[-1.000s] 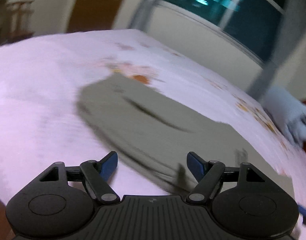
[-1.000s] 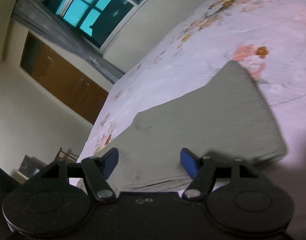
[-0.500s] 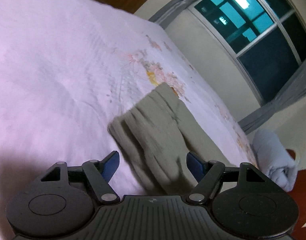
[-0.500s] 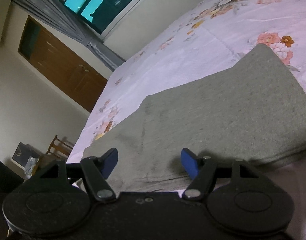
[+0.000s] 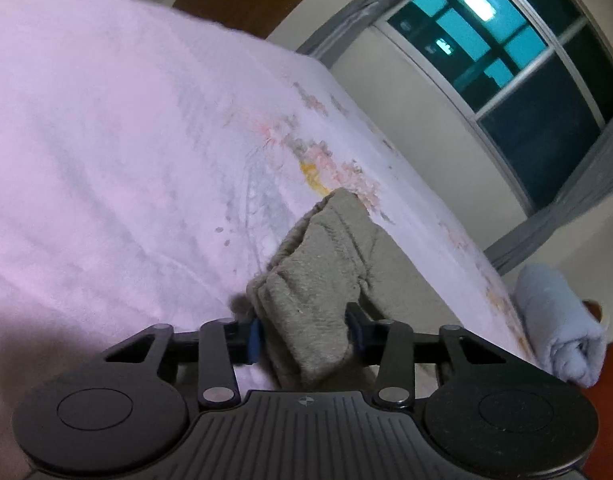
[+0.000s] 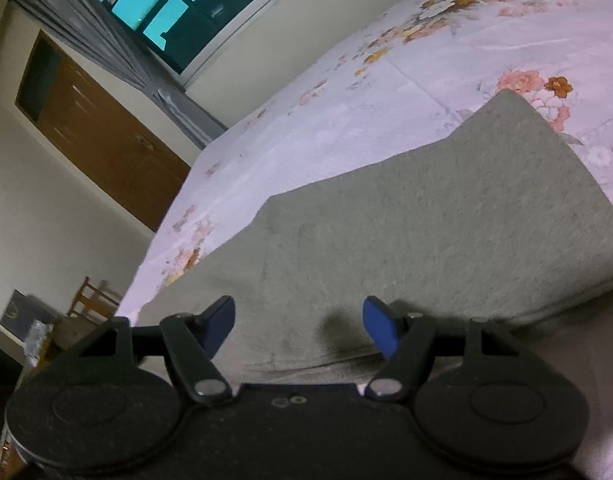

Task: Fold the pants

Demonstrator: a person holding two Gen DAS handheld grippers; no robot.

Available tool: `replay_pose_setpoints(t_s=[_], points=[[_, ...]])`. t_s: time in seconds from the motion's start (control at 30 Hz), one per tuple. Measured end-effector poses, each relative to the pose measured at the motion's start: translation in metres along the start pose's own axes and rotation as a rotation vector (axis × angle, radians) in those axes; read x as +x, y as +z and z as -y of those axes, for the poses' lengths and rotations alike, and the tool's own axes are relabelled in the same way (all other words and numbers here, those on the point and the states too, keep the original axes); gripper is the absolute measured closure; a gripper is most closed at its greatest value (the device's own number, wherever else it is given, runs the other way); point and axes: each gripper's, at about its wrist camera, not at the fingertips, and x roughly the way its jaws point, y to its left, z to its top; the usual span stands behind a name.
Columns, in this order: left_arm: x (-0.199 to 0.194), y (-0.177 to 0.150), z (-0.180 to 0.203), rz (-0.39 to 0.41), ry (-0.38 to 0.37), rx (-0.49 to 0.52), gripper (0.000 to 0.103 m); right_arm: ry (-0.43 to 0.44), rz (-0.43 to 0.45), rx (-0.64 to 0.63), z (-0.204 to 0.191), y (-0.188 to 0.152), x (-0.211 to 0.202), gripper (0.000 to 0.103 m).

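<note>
Grey-green pants (image 6: 446, 224) lie folded flat on a pink floral bedsheet (image 6: 406, 80). In the left wrist view, my left gripper (image 5: 304, 334) is shut on a bunched end of the pants (image 5: 318, 280), which rises in folds between the blue pads. In the right wrist view, my right gripper (image 6: 300, 326) is open and empty, low over the near edge of the pants, fingers apart above the cloth.
A rolled light-blue towel (image 5: 554, 320) lies at the bed's right edge. A window with grey curtains (image 5: 526, 40) and a brown wardrobe (image 6: 106, 136) stand behind the bed. A wooden chair (image 6: 92, 300) stands on the floor at left.
My left gripper has closed on the end of the pants, which now bunches up between its pads. My right gripper has moved closer over the cloth and stayed open.
</note>
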Motion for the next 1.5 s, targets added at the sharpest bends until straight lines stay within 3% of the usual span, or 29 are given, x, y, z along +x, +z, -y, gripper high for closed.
replay_pose_setpoints(t_s=[0.13, 0.43, 0.67, 0.73, 0.8, 0.87, 0.93, 1.07, 1.27, 1.4, 1.5], points=[[-0.018, 0.004, 0.009, 0.025, -0.017, 0.011, 0.064, -0.081, 0.000, -0.065, -0.016, -0.004, 0.014, 0.031], [-0.041, 0.014, 0.019, 0.021, -0.042, 0.076, 0.064, -0.153, 0.005, -0.126, -0.040, -0.018, 0.036, 0.031], [-0.057, 0.022, 0.032, 0.026, -0.074, 0.130, 0.064, -0.407, 0.041, -0.401, -0.076, -0.045, 0.055, 0.018], [-0.062, 0.025, 0.038, 0.031, -0.086, 0.152, 0.064, -0.425, 0.045, -0.497, -0.084, -0.060, 0.061, 0.012], [-0.068, 0.027, 0.046, 0.032, -0.101, 0.170, 0.064, -0.503, -0.034, -0.606, -0.084, -0.076, 0.083, 0.006], [-0.072, 0.030, 0.058, 0.037, -0.108, 0.201, 0.064, -0.534, -0.014, -0.686, -0.087, -0.086, 0.089, 0.006], [-0.076, 0.032, 0.068, 0.046, -0.107, 0.227, 0.064, -0.526, -0.021, -0.638, -0.088, -0.078, 0.085, 0.007], [-0.089, 0.035, 0.101, 0.081, -0.126, 0.304, 0.064, -0.398, 0.120, -0.563, -0.086, -0.063, 0.038, 0.006], [-0.102, 0.028, 0.191, 0.115, -0.252, 0.402, 0.066, -0.349, 0.258, -0.216, -0.021, -0.016, -0.035, 0.006], [-0.091, -0.006, 0.270, 0.071, -0.335, 0.512, 0.066, -0.364, 0.345, -0.075, 0.020, 0.009, -0.081, 0.006], [-0.068, -0.057, 0.324, -0.021, -0.392, 0.566, 0.068, -0.373, 0.396, -0.008, 0.055, 0.025, -0.111, 0.006]])
